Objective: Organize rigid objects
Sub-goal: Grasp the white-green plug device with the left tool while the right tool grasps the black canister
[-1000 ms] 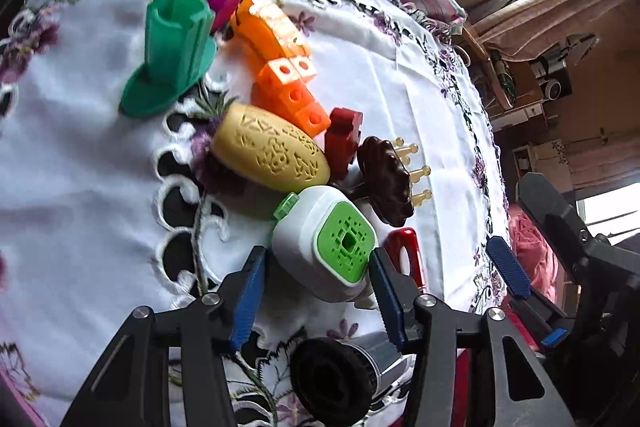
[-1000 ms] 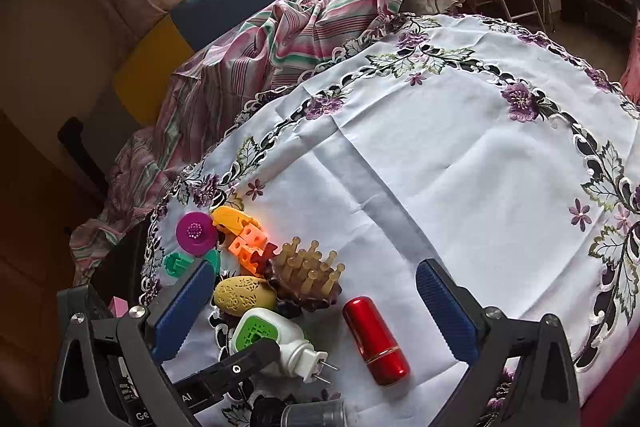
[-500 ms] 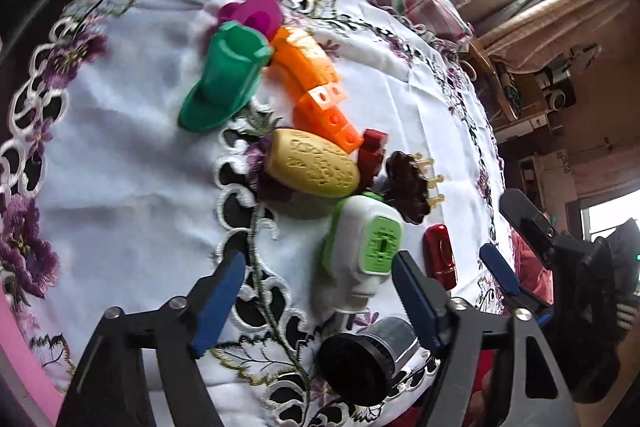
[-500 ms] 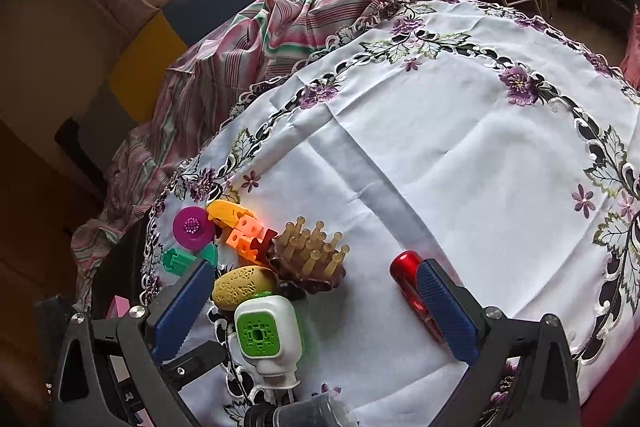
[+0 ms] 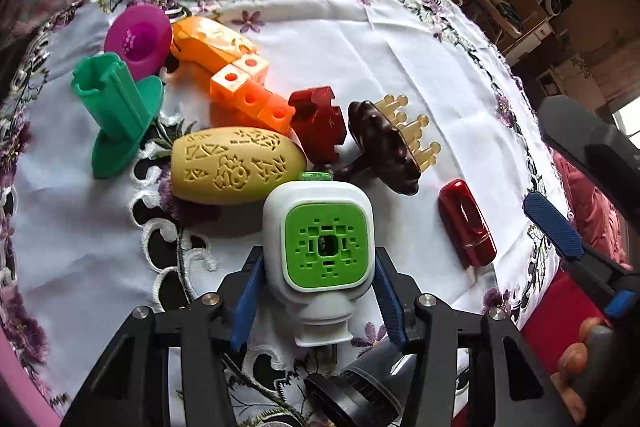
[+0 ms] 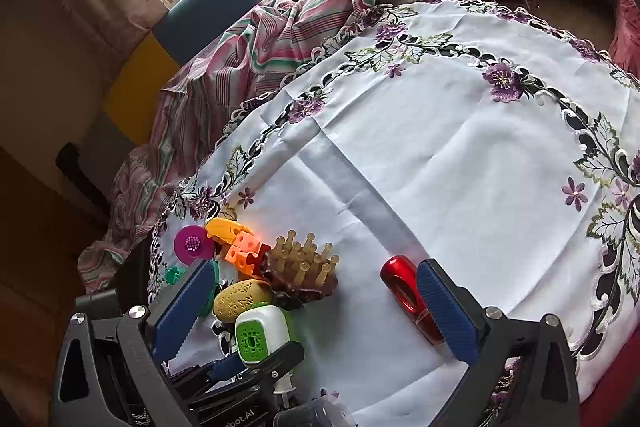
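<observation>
Near the tabletop [image 5: 400, 39] edge, left claw [image 5: 316, 281] just closing, clamped on the white-and-green plug-in device [image 5: 320, 247]; right claw [image 6: 312, 311] wide apart, straddling the red case [image 6: 404, 287].

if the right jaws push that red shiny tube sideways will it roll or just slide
The red tube lies flat on the tablecloth and looks rounded, so a sideways push would probably roll it. Its glossy shell likely makes it slippery in a grip. The cloth may bunch up and slow it.

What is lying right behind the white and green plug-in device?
Behind the white and green plug-in device lie the yellow carved oval and brown massage brush. Whether they touch it is hidden.
</observation>
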Demonstrator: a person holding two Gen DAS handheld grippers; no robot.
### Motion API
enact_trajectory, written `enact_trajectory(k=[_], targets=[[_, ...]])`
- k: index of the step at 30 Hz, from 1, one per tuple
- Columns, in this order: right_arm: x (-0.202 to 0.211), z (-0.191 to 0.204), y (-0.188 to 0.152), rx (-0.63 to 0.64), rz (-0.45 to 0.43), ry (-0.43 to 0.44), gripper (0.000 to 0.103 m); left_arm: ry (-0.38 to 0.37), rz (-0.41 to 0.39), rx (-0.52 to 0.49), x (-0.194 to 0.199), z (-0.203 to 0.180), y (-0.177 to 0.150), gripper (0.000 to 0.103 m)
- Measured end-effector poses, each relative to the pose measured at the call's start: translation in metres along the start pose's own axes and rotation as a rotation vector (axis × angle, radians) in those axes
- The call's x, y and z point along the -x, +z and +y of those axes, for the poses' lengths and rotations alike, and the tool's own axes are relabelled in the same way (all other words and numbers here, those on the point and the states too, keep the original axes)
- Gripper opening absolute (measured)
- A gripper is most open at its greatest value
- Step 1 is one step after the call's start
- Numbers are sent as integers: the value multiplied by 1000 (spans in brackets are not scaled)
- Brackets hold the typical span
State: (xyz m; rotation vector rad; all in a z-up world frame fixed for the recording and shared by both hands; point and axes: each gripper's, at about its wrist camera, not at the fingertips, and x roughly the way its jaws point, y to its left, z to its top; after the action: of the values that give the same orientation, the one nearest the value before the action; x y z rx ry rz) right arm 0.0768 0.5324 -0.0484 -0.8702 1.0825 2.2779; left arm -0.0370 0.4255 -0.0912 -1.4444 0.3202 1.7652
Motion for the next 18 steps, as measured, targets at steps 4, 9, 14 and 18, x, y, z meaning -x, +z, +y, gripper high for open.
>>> enact_trajectory(k=[4, 9, 14, 18], targets=[[-3, 7, -1, 42, 11, -8, 98, -4, -60, 22, 21, 19, -10, 52], [-13, 14, -8, 80, 77, 13, 97, 14, -155, 27, 63, 45, -31, 52], [-31, 32, -26, 163, 218, 63, 97, 7, -202, 80, 97, 75, -58, 53], [-27, 60, -48, 343, 286, 42, 97, 17, -252, 112, 120, 90, -80, 53]])
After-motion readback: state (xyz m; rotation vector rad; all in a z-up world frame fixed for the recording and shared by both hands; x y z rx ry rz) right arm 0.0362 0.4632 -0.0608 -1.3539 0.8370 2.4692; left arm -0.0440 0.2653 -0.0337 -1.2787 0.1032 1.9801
